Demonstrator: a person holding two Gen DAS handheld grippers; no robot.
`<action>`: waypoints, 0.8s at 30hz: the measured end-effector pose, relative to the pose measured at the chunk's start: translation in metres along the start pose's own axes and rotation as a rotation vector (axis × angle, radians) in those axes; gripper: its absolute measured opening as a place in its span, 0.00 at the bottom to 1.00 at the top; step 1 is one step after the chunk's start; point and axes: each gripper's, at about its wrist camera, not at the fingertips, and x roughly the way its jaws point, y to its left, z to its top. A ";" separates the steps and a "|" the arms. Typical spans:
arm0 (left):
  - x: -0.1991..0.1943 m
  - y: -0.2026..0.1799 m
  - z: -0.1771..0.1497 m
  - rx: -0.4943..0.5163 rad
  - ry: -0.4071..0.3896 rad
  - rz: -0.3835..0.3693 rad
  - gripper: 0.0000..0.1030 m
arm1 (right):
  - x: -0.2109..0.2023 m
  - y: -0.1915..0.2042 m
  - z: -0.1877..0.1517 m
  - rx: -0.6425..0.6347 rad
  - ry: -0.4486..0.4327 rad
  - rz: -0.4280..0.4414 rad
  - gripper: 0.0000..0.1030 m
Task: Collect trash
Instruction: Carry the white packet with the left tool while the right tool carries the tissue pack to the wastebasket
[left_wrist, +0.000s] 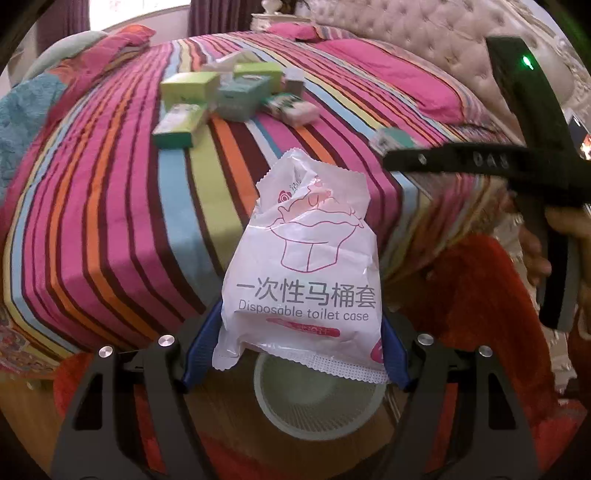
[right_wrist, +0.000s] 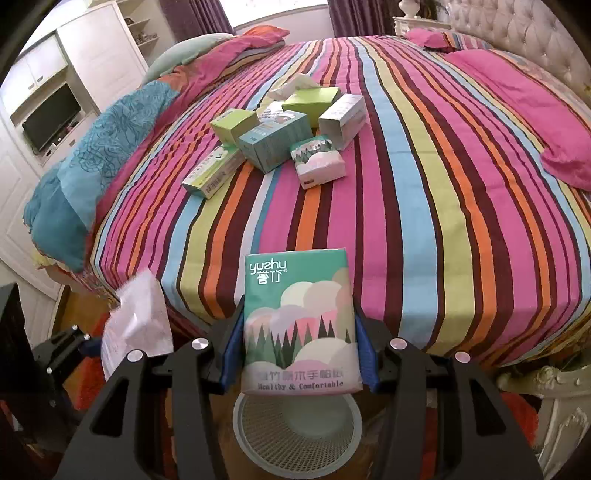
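1. The step in hand looks like the drop: both grippers hang over the mesh wastebasket (right_wrist: 297, 428), which stands on the floor at the foot of the striped bed (right_wrist: 424, 206)
2. The left gripper (left_wrist: 301, 354) has its blue fingers (left_wrist: 201, 343) closed on a white toilet-cover packet (left_wrist: 303, 266), crinkled, soft, printed in pink
3. The right gripper (right_wrist: 299, 363) clamps a green tissue pack (right_wrist: 297, 317), flat and upright, with a forest print
4. Next, I judge, each should part its fingers directly above the rim so the packets fall inside
5. More boxes and packs (right_wrist: 273, 136) lie clustered on the bed, well apart from the basket, still to be gathered
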 end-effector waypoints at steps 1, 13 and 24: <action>0.001 -0.002 -0.003 0.009 0.012 -0.007 0.71 | -0.001 -0.001 -0.001 0.004 -0.001 0.001 0.47; 0.028 -0.009 -0.026 0.001 0.149 -0.065 0.71 | 0.002 -0.011 -0.025 0.065 0.033 -0.002 0.47; 0.048 -0.002 -0.035 -0.044 0.250 -0.066 0.71 | 0.030 0.000 -0.069 0.089 0.169 -0.003 0.47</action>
